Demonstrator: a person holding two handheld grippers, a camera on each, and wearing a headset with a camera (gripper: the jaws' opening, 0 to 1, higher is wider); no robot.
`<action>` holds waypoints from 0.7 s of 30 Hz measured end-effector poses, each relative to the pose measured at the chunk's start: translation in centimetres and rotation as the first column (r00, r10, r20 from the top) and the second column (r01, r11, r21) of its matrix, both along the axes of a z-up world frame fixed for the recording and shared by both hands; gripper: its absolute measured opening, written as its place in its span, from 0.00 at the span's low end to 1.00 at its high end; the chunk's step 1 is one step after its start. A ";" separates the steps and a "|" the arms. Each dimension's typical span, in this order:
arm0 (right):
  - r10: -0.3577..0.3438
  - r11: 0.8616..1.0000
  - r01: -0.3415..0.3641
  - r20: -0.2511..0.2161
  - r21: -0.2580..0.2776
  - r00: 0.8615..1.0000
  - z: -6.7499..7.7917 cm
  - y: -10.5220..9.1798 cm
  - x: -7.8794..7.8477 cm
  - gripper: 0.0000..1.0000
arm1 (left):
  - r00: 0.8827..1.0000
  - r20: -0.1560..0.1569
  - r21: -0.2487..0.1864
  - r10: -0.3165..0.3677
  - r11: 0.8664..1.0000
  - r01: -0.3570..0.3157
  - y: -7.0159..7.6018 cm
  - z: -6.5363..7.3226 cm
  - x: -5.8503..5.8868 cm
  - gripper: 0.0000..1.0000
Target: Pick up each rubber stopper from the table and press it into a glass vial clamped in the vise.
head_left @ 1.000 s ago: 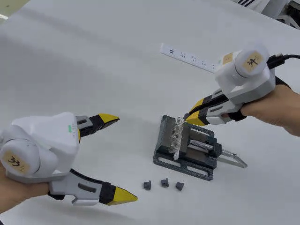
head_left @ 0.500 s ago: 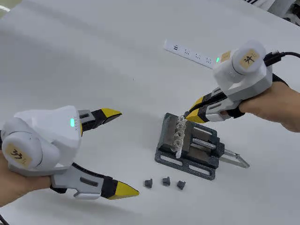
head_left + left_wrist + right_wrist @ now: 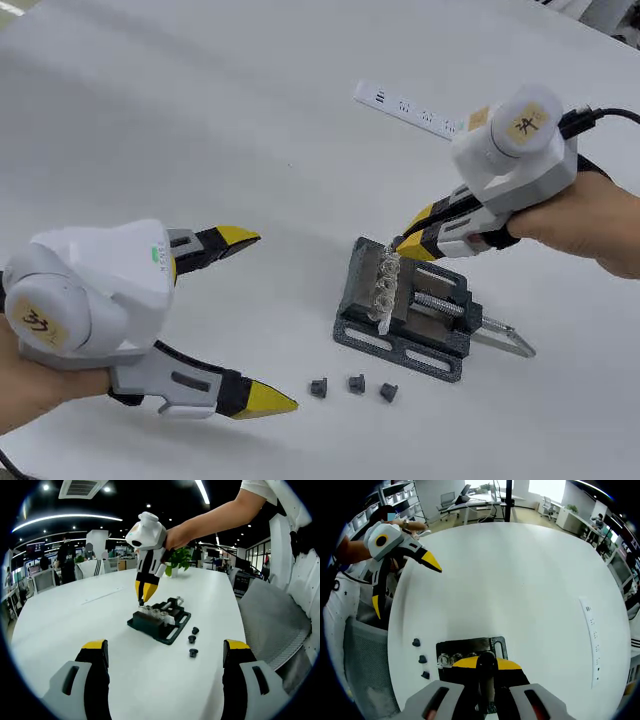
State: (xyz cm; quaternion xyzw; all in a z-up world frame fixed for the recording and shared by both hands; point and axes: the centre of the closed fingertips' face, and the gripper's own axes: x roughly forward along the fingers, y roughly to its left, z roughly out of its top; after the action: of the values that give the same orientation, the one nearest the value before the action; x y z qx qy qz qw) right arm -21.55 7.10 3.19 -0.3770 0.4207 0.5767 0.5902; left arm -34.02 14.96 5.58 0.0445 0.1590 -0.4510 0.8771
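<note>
While the left tool (image 3: 272, 320) gapes wide at near left in the head view, three stoppers (image 3: 356, 384) lie on the surface (image 3: 200, 130) just beside the vise (image 3: 430, 325). In the left gripper view, the right tool (image 3: 141, 600) has its tips pressed together at the far vial (image 3: 143, 609). In the right gripper view, there is perhaps something dark between them.

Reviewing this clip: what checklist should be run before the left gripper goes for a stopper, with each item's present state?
1. Three stoppers lie apart on the table beside the vise: ok.
2. Left gripper open, nothing between its jaws: ok.
3. Bare table between left gripper and stoppers: ok.
4. Vials upright in a row in the vise: ok.
5. Right gripper away from the vials: not ok, its shut tips are at the end vial.
6. Vial mouths unplugged: cannot tell.
</note>
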 end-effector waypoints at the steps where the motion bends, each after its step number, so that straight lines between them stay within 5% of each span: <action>1: 0.002 1.000 -0.002 0.000 -0.001 1.000 0.0 0.0 0.0 0.06 | 1.000 0.000 0.001 0.001 1.000 -0.001 0.0 0.0 0.0 0.95; 21: 0.014 1.000 -0.014 0.007 -0.025 1.000 -0.2 -0.2 0.3 0.06 | 1.000 -0.004 -0.004 0.001 1.000 -0.001 -0.2 -0.1 0.4 0.94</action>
State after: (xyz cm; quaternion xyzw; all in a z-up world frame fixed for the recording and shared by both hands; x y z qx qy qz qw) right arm -21.29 6.87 2.99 -0.3895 0.4231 0.5742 0.5827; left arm -33.61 14.73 5.51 0.0416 0.1599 -0.4511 0.8770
